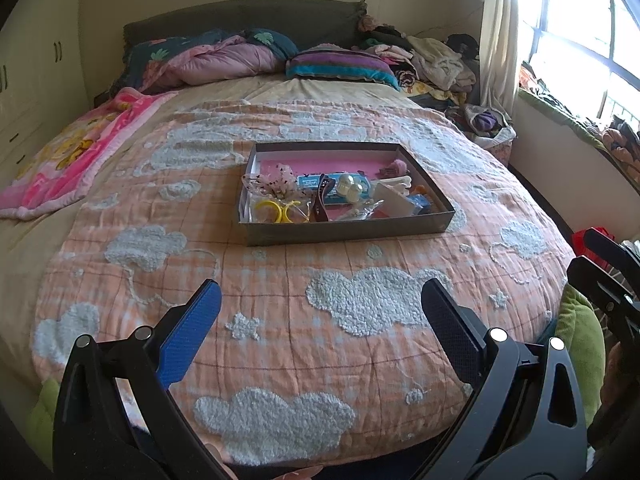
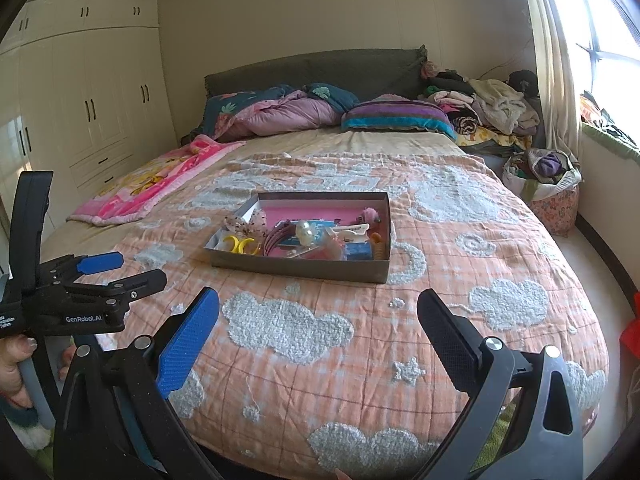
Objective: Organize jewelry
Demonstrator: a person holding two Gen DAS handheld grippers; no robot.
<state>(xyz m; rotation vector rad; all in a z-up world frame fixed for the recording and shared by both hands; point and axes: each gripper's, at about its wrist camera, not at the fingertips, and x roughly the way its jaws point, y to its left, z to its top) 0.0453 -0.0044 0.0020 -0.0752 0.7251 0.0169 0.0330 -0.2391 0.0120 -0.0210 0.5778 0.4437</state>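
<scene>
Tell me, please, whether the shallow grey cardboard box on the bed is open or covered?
Open: the shallow grey cardboard box has no lid, and its pink lining and jumbled accessories show from above in both views.

A shallow grey box is being shown resting on an orange quilt with tufted clouds. Hair clips, yellow rings and small packets are being held inside it. The left gripper is being held wide apart, well short of the box, nothing between its fingers.
</scene>
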